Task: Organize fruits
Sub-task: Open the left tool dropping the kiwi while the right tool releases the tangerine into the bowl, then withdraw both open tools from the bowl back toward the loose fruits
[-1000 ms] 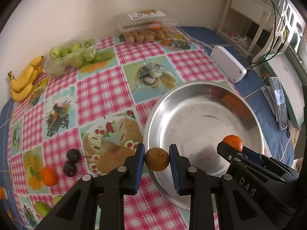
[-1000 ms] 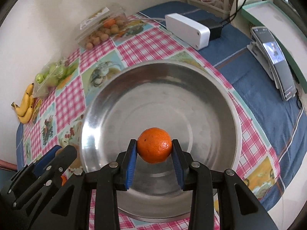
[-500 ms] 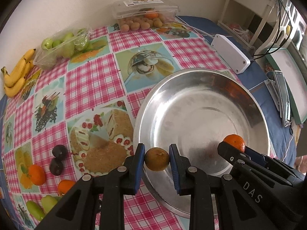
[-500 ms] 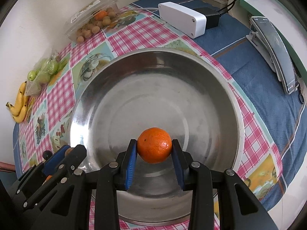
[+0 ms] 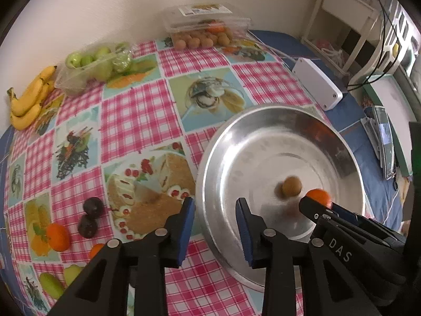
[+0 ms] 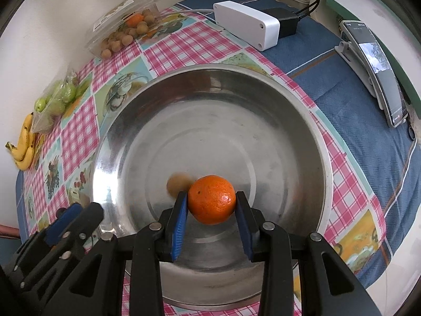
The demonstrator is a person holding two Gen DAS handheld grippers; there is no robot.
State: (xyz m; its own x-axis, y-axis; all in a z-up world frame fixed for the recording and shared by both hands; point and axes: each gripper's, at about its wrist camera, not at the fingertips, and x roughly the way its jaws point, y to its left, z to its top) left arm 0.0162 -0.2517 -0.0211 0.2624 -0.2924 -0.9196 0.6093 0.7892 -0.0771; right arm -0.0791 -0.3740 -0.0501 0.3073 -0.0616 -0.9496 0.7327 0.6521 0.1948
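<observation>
A large steel bowl (image 5: 347, 163) (image 6: 126, 121) sits on the checked tablecloth. My left gripper (image 5: 215, 205) is open and empty over the bowl's left rim. A small brown-green fruit (image 5: 291, 185) lies blurred inside the bowl; it also shows in the right wrist view (image 6: 176, 184). My right gripper (image 6: 211, 200) is shut on an orange mandarin (image 6: 212, 199) above the bowl's inside; the mandarin also shows in the left wrist view (image 5: 318, 196).
Two dark plums (image 5: 89, 216), mandarins (image 5: 58, 237) and green fruit (image 5: 51, 284) lie at the left. Bananas (image 5: 29, 100), a bag of green fruit (image 5: 94, 65) and a clear box of small brown fruit (image 5: 205, 31) stand at the back. A white box (image 6: 247, 23) and a phone (image 6: 379, 73) lie at the right.
My left gripper has opened and let go of the brown-green fruit, which has dropped and is moving in the bowl. The right gripper still holds the mandarin.
</observation>
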